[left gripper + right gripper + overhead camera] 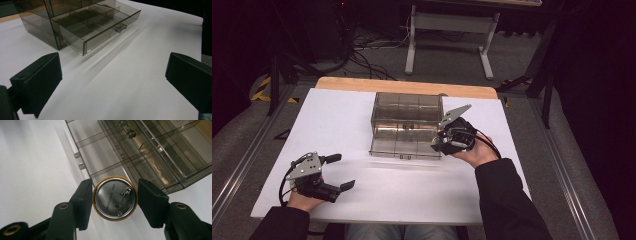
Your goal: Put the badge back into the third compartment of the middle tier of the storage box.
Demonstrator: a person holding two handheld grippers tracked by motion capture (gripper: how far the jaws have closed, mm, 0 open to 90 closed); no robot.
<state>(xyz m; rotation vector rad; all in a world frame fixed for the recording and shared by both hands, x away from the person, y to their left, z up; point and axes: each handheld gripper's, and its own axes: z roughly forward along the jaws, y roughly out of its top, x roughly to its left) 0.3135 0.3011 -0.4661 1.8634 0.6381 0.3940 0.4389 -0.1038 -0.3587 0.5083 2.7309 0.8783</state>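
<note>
Two tongs work over a white worktop (377, 195). The right tongs (115, 198) are clenched on a round pin-back button badge (115, 198), its silver back and clasp facing the camera, held just at the front right corner of a smoky clear plastic drawer organizer (407, 120). That organizer stands near the middle of the worktop's far edge, its lower drawer (100, 27) pulled out. The left tongs (337, 172) are released, jaws wide apart and holding nothing, near the worktop's front left corner.
</note>
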